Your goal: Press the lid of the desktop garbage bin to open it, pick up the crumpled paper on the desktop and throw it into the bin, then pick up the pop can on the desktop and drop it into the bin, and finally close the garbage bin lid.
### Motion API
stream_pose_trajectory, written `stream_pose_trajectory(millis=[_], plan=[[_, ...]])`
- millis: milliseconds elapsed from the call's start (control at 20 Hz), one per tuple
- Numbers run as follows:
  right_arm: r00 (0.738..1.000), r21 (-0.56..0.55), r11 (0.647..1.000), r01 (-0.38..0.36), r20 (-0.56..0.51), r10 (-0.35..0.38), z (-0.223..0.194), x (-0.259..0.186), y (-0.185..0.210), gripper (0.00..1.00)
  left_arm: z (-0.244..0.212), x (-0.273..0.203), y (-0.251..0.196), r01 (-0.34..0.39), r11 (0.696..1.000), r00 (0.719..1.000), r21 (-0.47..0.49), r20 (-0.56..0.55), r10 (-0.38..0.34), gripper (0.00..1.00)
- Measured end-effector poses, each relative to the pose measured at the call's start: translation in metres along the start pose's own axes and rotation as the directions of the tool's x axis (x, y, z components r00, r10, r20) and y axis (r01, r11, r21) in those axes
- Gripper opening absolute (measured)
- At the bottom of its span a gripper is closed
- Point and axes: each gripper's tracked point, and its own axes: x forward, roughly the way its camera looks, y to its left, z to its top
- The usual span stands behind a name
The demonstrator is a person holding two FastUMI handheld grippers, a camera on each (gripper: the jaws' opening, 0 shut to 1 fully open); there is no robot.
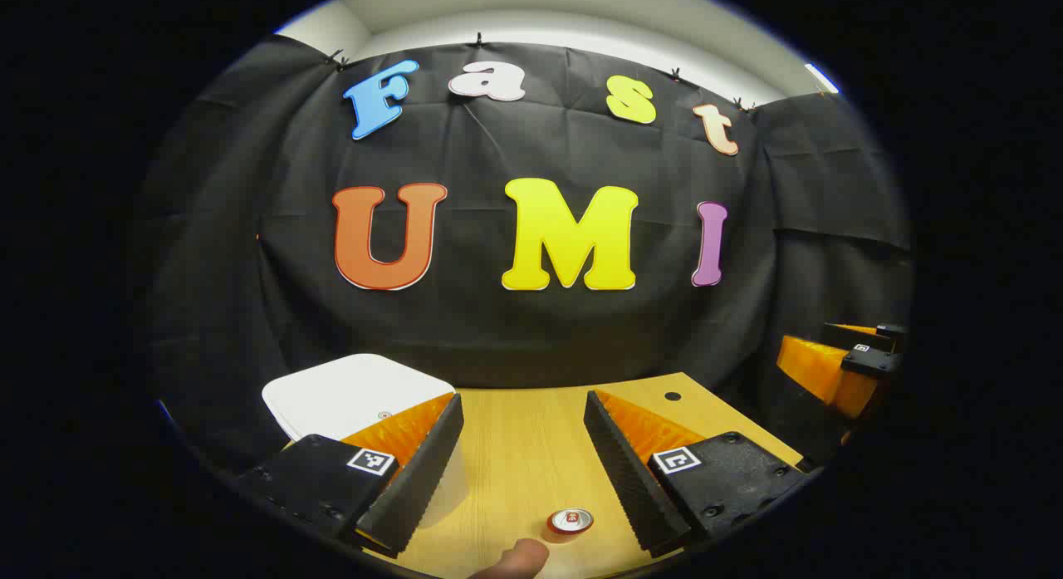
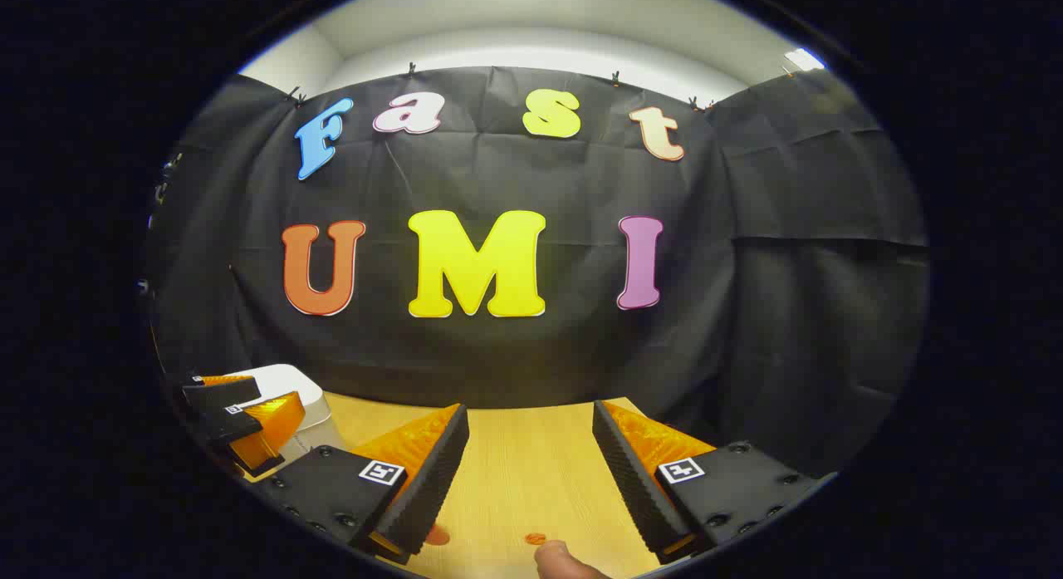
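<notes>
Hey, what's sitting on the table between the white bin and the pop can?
In the left gripper view, only bare wooden tabletop and the left gripper's own finger lie between the white plastic bin and the red-topped pop can.

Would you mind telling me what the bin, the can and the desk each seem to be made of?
Bin: probably plastic; its white lid is smooth, matte and round-cornered.
Can: likely metal; a shiny silvery top inside a red rim, with the body hardly visible.
Desk: wood or a wood-look laminate; pale with straight grain lines and a smooth, low-sheen surface. Which of the two is unclear.
</notes>
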Motion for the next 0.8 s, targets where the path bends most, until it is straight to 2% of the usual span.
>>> stream_pose_trajectory(millis=[50,200,400,650,800], plan=[[1.000,-0.008,1.000,-0.004,0.007,0.004,0.002,0.001,0.000,0.94,0.001,0.001,-0.001,-0.001,1.000,1.000,0.003,0.003,0.001,0.97],[1.000,-0.007,1.000,-0.015,0.018,0.015,0.003,0.000,0.000,0.94,0.004,0.003,-0.008,0.012,1.000,1.000,-0.007,0.018,-0.012,0.96],[1.000,0.008,1.000,0.024,0.011,-0.024,-0.001,0.007,-0.014,0.95,0.003,0.004,-0.009,0.013,1.000,1.000,0.011,0.014,-0.013,0.96],[0.999,0.033,0.999,0.037,-0.016,-0.037,-0.007,0.013,-0.015,0.95,-0.003,0.004,-0.008,0.006,1.000,1.000,0.019,-0.005,-0.006,0.97],[1.000,0.025,1.000,0.015,-0.007,-0.015,-0.007,0.013,-0.008,0.95,-0.005,0.002,-0.004,-0.008,0.999,1.000,0.032,-0.013,0.009,0.97]])
